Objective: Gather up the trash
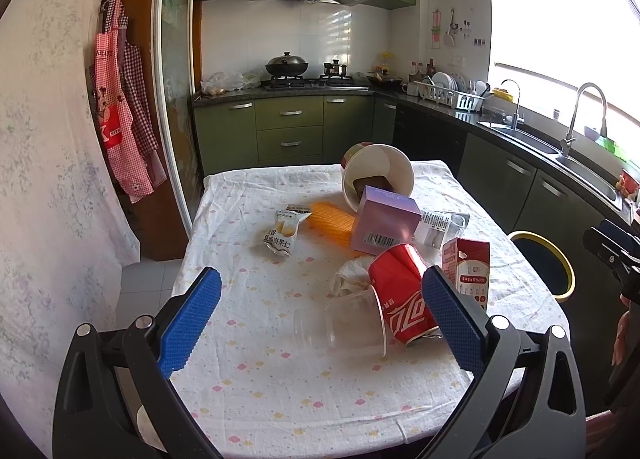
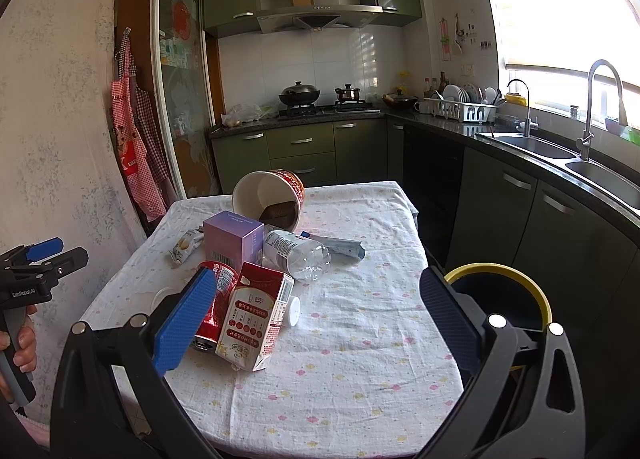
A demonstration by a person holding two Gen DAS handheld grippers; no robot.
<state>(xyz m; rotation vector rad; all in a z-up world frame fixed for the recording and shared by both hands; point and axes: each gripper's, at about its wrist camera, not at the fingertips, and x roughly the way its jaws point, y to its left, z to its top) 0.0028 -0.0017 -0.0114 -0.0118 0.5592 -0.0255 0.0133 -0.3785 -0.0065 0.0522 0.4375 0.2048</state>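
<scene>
Task barely begun: trash, incl. can [image 1: 400, 291], carton [image 2: 256, 319], bottle [image 2: 296, 253], sits mid-frame on table [image 2: 360, 339]. Bin [image 2: 500, 291] lower right, contents unseen. Left gripper [image 1: 320, 319] and right gripper [image 2: 320, 319] wide, empty.

Sunlit kitchen: green cabinets [image 1: 289, 127], white-tiled wall [image 1: 296, 35], bright window [image 2: 560, 19].
</scene>
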